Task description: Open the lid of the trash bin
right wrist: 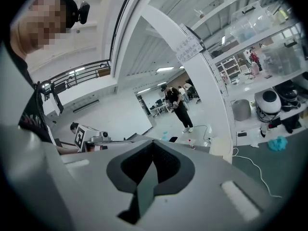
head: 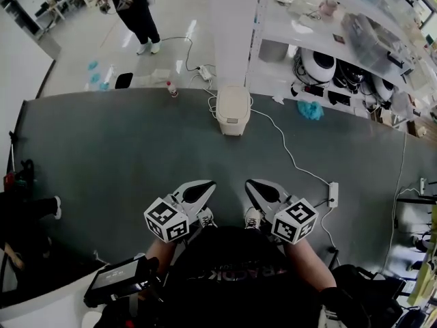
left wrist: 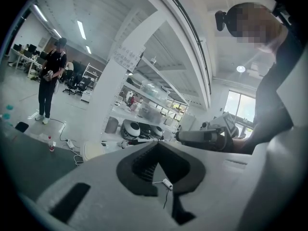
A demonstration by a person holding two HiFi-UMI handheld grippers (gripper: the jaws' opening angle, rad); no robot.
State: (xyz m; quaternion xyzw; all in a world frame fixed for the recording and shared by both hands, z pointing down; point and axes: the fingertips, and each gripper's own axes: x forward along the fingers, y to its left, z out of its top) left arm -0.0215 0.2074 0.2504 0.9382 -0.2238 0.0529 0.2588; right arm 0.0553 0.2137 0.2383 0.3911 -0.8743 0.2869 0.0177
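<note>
The trash bin is a small cream bin standing on the far edge of the dark grey mat, in front of a white pillar, with its lid down. It also peeks out over the jaw bodies as the trash bin and the trash bin. My left gripper and right gripper are held side by side close to my body, well short of the bin, pointing toward it. Both are shut with nothing between the jaws, as the left gripper and right gripper views confirm.
A white cable runs from the bin across the mat to a power strip at the right. The pillar and cluttered shelves stand behind the bin. A small bottle stands at the mat's far edge. A person stands far back left.
</note>
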